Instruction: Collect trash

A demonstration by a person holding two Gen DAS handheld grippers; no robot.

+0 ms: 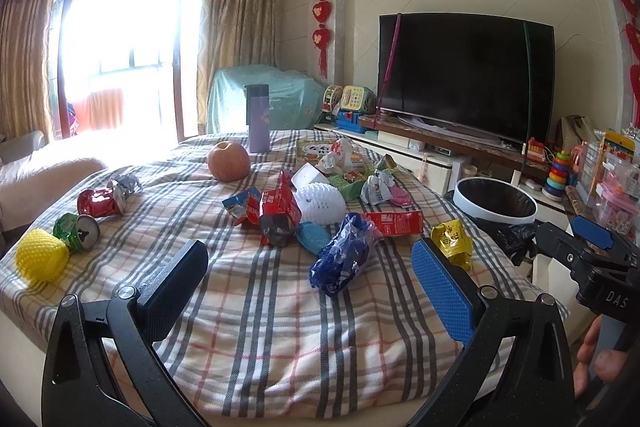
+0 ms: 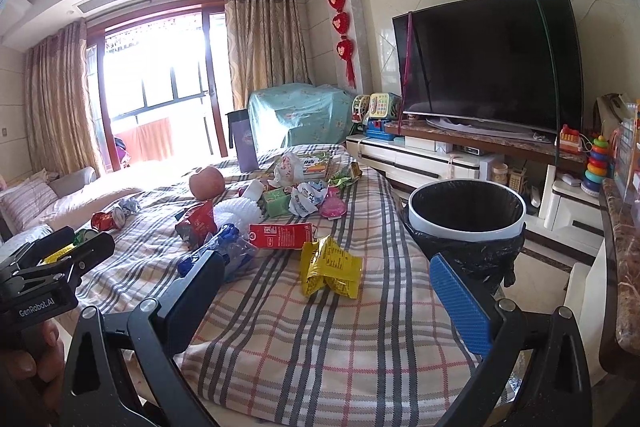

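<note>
Trash lot on the plaid-covered counter (image 1: 256, 307), listed left to right.

1. Yellow foam net (image 1: 42, 261), far left edge: feather-light, springy; pinch across the middle.
2. Green can (image 1: 78, 233) and red can (image 1: 100, 202), both crushed: light, stiff, slick metal; grip across the flattened body.
3. Red wrapper (image 1: 278, 213) and white foam net (image 1: 320, 205), centre heap: soft, crinkly; take a bunched fold.
4. Blue wrapper (image 1: 344, 259), nearest: slippery film; grasp the thick middle.
5. Red carton (image 1: 394, 223): flat, light; lift by an edge.
6. Yellow packet (image 2: 330, 265), nearest the bin (image 2: 466, 211), which stands off the counter's right edge.

Left tongs (image 1: 310, 297): spread wide, empty. Right tongs (image 2: 328, 303): spread wide, empty.
</note>
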